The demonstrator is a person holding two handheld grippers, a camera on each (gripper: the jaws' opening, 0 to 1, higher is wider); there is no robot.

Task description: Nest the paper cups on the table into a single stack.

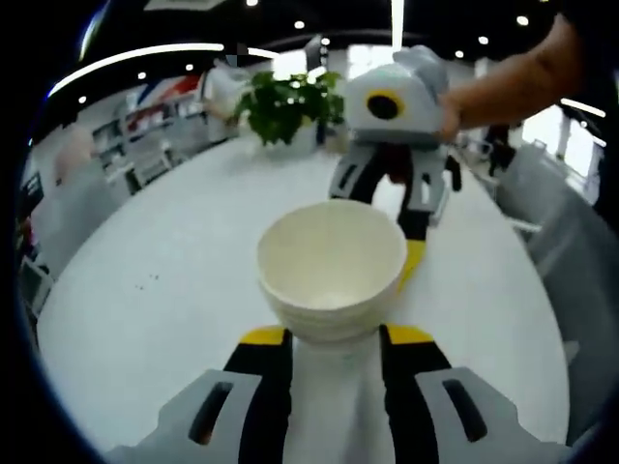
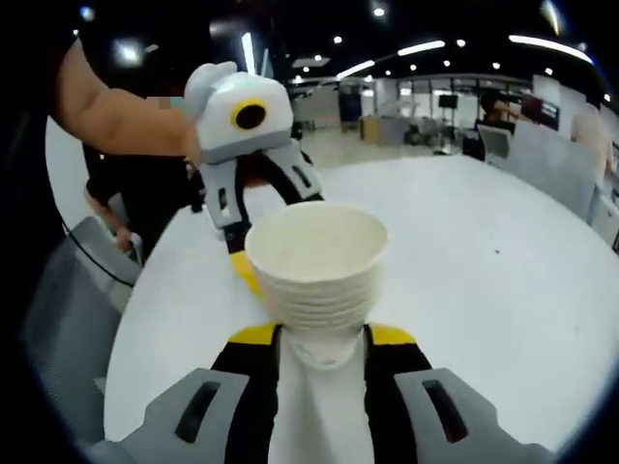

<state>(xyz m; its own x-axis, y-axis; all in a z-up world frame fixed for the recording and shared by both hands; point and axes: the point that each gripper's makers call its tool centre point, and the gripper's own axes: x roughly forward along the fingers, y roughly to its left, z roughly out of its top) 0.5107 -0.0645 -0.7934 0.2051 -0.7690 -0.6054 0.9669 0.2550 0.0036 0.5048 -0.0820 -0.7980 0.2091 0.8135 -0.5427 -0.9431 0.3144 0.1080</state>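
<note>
Left gripper view: right tool (image 1: 414, 259) upright behind cup stack (image 1: 332, 266)

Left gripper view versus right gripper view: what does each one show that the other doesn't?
Left gripper view alone: a potted plant at the table's far edge. Right gripper view alone: a grey chair beside the table, and distant desks. Shared: the stack of paper cups on the white table, between each view's own jaws, with the opposite hand-held gripper beyond it.

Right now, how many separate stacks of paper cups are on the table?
1 stack of paper cups, standing upright on the white table between the left gripper and the right gripper. Several rims show; the exact cup count is unclear.
</note>
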